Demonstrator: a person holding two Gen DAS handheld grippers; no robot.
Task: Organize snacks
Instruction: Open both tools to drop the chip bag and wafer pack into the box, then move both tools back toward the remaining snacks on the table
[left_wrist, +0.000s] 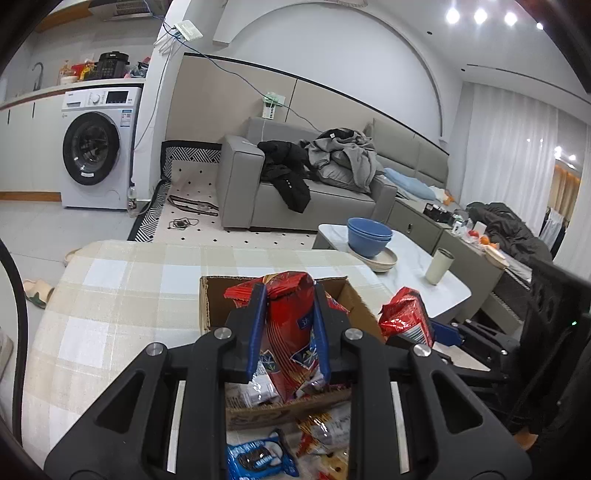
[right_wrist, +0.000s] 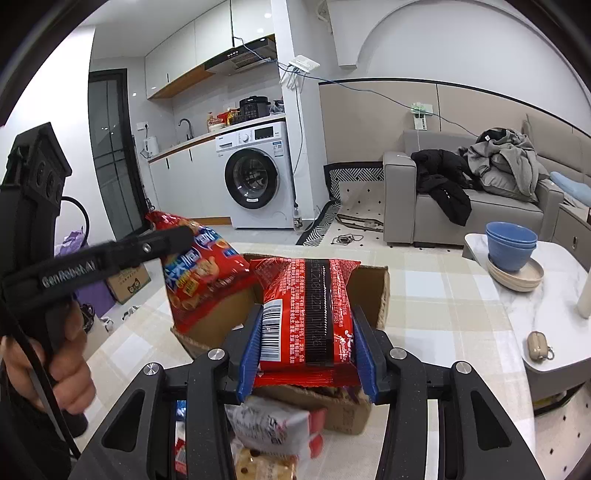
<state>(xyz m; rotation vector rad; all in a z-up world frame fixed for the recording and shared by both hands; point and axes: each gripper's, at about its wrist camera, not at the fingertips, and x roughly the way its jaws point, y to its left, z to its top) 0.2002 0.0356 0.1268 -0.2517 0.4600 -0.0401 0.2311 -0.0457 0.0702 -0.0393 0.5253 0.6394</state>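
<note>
An open cardboard box (left_wrist: 210, 302) (right_wrist: 373, 291) stands on the checked tablecloth. My left gripper (left_wrist: 290, 325) is shut on a red and blue snack bag (left_wrist: 291, 332), held over the box; the same bag (right_wrist: 207, 273) shows in the right wrist view, tilted above the box's left side. My right gripper (right_wrist: 308, 343) is shut on a red snack packet (right_wrist: 306, 306) with a barcode, held above the box's near edge; it also shows in the left wrist view (left_wrist: 404, 317). Loose snacks lie in front of the box, among them a blue cookie pack (left_wrist: 258, 458) and a white packet (right_wrist: 273, 424).
A white marble side table (right_wrist: 535, 306) to the right holds stacked blue bowls (right_wrist: 511, 245) on a plate, a cream cup (left_wrist: 437, 266) and a small tan case (right_wrist: 537, 345). A grey sofa with clothes (left_wrist: 332, 166) and a washing machine (left_wrist: 99, 147) stand beyond.
</note>
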